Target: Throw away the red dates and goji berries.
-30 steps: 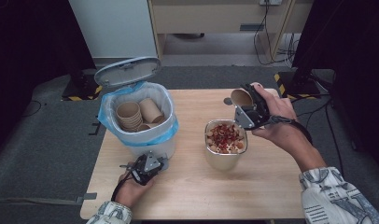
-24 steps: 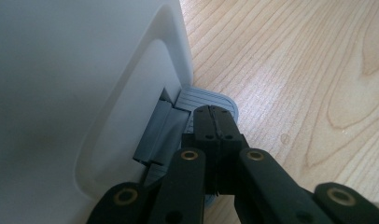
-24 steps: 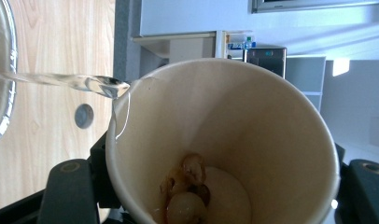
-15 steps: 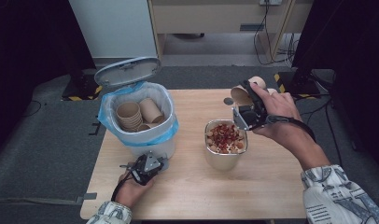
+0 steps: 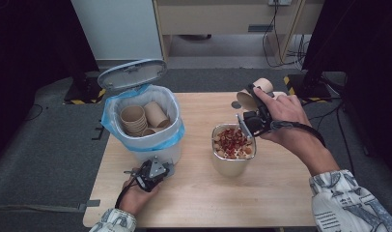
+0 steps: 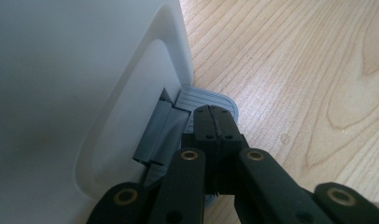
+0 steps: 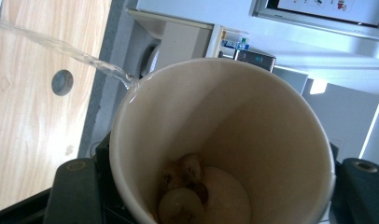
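Note:
A paper cup point(image 5: 260, 87) hangs tilted over the table behind a metal container point(image 5: 231, 165), with my right gripper point(image 5: 256, 103) shut on it. In the right gripper view the cup point(image 7: 253, 121) has a few pale food pieces point(image 7: 183, 186) at its bottom. A thin clear streak point(image 7: 61, 46) runs from its rim toward the table. The container is heaped with red and beige bits point(image 5: 232, 141). My left gripper point(image 6: 215, 114) is shut, with its tips on the grey pedal point(image 6: 207, 95) of the white bin point(image 5: 153, 147). The bin's lid point(image 5: 131, 73) stands open.
The bin has a blue liner point(image 5: 112, 121) and holds several stacked paper cups point(image 5: 135, 120). A grey round grommet point(image 7: 62, 82) is set in the wooden table point(image 5: 281, 188) near its far edge. Dark floor and stands surround the table.
The right hand has tipped the cup further, so its base has risen toward the back. The left gripper has stayed on the pedal.

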A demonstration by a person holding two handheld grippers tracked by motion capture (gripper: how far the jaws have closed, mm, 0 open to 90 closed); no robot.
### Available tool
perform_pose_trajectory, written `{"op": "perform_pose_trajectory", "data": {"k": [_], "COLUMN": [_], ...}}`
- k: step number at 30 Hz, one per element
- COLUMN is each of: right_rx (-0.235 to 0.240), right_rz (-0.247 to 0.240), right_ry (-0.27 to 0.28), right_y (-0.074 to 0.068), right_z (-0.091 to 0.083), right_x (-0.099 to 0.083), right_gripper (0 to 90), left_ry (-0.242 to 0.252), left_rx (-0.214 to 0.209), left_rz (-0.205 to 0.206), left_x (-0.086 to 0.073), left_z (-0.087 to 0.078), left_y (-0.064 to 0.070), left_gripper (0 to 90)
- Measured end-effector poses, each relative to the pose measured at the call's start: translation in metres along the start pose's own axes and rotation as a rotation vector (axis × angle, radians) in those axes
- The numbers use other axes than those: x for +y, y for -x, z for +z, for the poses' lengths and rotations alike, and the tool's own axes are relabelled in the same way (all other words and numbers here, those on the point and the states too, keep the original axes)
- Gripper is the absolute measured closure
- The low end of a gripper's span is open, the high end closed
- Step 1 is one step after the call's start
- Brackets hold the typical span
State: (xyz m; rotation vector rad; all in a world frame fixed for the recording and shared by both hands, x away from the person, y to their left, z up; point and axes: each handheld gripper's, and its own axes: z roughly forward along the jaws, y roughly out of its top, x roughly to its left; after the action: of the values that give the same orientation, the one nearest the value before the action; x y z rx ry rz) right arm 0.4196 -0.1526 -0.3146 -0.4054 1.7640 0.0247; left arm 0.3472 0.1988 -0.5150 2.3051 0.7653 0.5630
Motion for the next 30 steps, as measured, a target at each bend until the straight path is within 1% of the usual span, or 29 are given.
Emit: {"op": "perform_pose_trajectory", "data": {"k": [5,13,15,18,30], "right_rx": [-0.003,-0.013,-0.017,-0.026,-0.036], "right_rz": [0.002,-0.012,-0.018,-0.015,-0.023], "right_ry": [0.000,-0.002,0.001,0.008,-0.001], "right_y": [-0.0025,-0.0066,-0.0067,-0.0064,-0.0062], "right_z": [-0.0002,-0.0003,-0.0001,0.0000,-0.0022], "right_x": [-0.0011,0.0002,0.0007,0.0007,-0.0001], "right_gripper": [31.6,31.6,31.6,31.6,31.6], "left_ry": [-0.001,0.000,0.000,0.000,-0.001], "left_rx": [0.001,0.000,0.000,0.000,0.001], "left_rz": [0.001,0.001,0.001,0.001,0.002], "left_x": [0.0000,0.0000,0.0000,0.0000,0.0000], "left_z": [0.0000,0.0000,0.0000,0.0000,0.0000], "left_y": [0.0001,0.0001,0.0000,0.0001,0.0001], "left_gripper": [89.9,89.9,89.9,89.9,89.9]}}
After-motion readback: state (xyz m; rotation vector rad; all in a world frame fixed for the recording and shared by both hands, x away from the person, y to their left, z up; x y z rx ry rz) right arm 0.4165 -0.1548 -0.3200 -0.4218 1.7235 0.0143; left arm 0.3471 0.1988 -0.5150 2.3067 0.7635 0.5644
